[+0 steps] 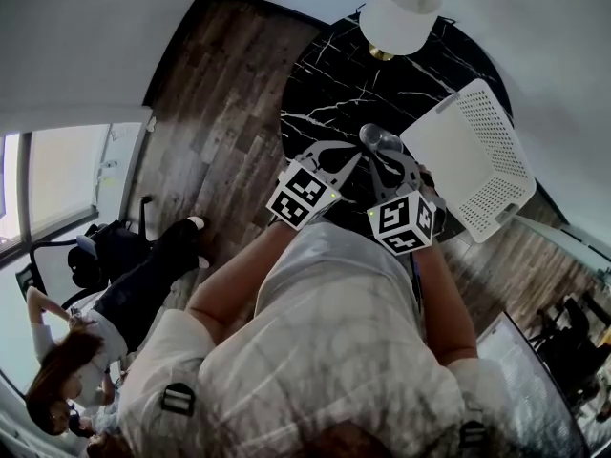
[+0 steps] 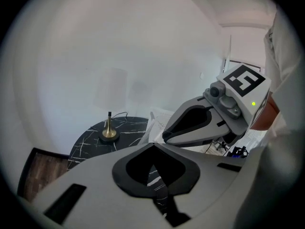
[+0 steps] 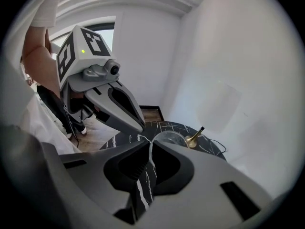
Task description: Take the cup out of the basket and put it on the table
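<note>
Cup (image 1: 380,138) beside basket (image 1: 482,156), rim in right hand-held gripper (image 3: 150,143).

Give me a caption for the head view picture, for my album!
The right hand-held gripper pinches a clear cup beside the white basket at the black marble table.

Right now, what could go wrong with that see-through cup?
1. The right gripper seems to pinch only the thin rim of the clear cup, so the cup might slip or tip out.
2. The brass lamp base stands just behind the cup, so a swing could knock it.
3. The white basket sits tilted at the edge of the table, where a nudge might push it off.
</note>
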The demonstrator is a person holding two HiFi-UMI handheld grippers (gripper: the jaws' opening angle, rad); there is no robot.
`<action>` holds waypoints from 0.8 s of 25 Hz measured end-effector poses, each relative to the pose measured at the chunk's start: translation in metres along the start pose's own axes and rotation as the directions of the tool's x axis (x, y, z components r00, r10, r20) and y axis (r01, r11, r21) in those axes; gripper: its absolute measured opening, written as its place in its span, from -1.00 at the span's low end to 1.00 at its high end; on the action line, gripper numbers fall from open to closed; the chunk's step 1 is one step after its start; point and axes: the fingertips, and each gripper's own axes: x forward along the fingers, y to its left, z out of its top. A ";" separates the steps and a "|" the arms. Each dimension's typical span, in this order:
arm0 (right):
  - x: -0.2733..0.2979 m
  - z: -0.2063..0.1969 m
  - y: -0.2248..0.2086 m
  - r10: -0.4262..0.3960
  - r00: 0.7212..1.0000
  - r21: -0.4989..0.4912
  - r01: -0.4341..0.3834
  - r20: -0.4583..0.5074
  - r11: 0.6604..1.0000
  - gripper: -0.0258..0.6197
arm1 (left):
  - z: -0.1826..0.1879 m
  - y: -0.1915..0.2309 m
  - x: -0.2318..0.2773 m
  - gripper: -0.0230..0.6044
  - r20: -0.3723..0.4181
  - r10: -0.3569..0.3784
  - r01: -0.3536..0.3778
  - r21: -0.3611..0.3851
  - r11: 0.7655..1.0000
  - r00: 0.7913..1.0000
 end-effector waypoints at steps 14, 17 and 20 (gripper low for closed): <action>0.079 -0.045 0.017 0.085 0.983 -0.078 -0.098 -0.161 0.992 -0.83 | -0.066 0.034 0.051 -0.91 -0.136 -0.042 0.035 -0.054 0.998 0.990; 0.090 -0.055 0.021 0.099 0.977 -0.083 -0.117 -0.187 0.990 -0.83 | -0.076 0.038 0.058 -0.91 -0.156 -0.050 0.040 -0.066 0.997 0.987; 0.100 -0.065 0.023 0.110 0.971 -0.085 -0.130 -0.212 0.988 -0.83 | -0.088 0.043 0.065 -0.91 -0.180 -0.055 0.041 -0.085 0.996 0.982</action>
